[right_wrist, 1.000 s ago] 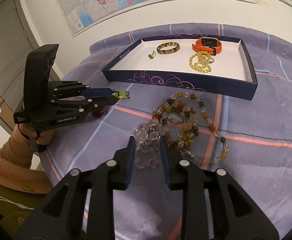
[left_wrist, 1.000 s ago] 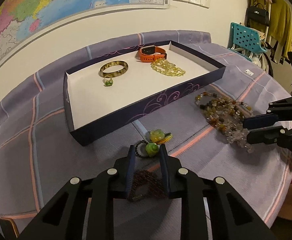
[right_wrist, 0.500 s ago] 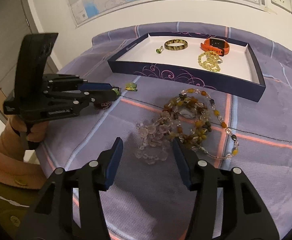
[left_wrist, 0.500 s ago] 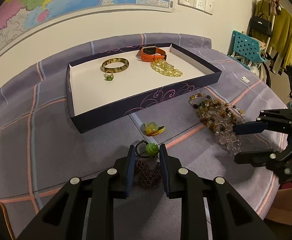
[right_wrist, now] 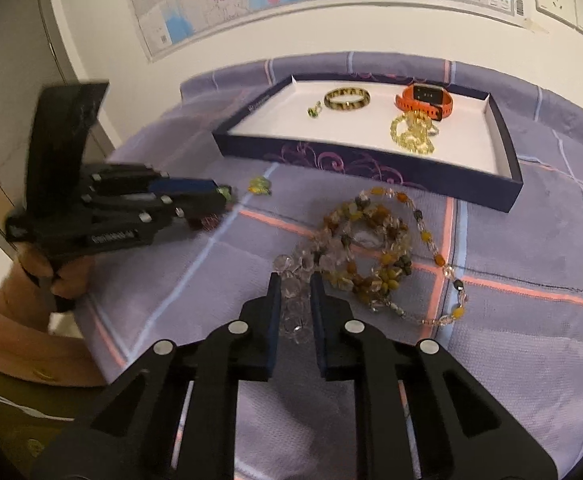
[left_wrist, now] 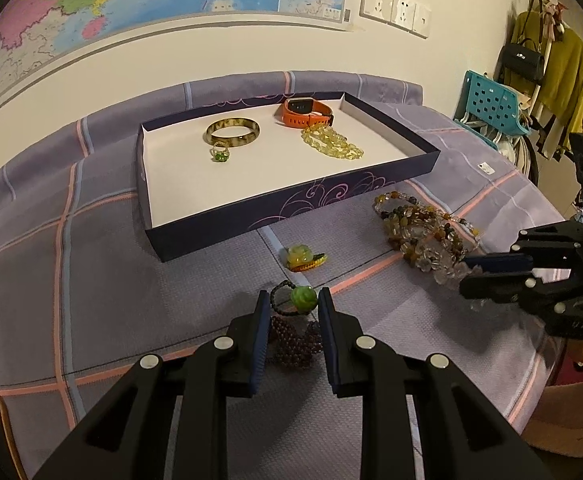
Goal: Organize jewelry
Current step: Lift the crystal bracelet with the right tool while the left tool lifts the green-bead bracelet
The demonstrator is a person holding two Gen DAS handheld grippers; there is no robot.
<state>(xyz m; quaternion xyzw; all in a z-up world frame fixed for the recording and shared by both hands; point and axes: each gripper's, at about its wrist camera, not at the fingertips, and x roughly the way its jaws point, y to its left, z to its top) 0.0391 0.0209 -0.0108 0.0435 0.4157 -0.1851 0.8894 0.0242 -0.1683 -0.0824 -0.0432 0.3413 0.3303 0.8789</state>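
Observation:
My left gripper (left_wrist: pixel 293 300) is shut on a dark purple bead bracelet (left_wrist: pixel 293 344) with a green bead (left_wrist: pixel 303 298). The right wrist view shows that left gripper (right_wrist: pixel 223 196) holding the bracelet just above the cloth. My right gripper (right_wrist: pixel 295 280) is closing its jaws on clear crystal beads (right_wrist: pixel 291 264) at the near end of a mixed bead pile (right_wrist: pixel 371 248); the beads fill the gap between its pads. A yellow flower charm (left_wrist: pixel 301 258) lies on the cloth. The dark tray (left_wrist: pixel 291 208) holds a bangle (left_wrist: pixel 232 132), a green ring (left_wrist: pixel 220 155), an orange watch (left_wrist: pixel 305 112) and yellow beads (left_wrist: pixel 331 144).
A purple checked cloth (left_wrist: pixel 91 280) covers the round table, which stands against a wall with a map. A turquoise plastic chair (left_wrist: pixel 487 100), hanging clothes and a cardboard box (left_wrist: pixel 563 412) stand past the table's right edge. A hand (right_wrist: pixel 63 276) grips the left tool.
The right jaws spread wide, then narrowed around the clear crystal beads. The left gripper kept its hold on the bracelet, and the flower charm now lies a little farther from its tips.

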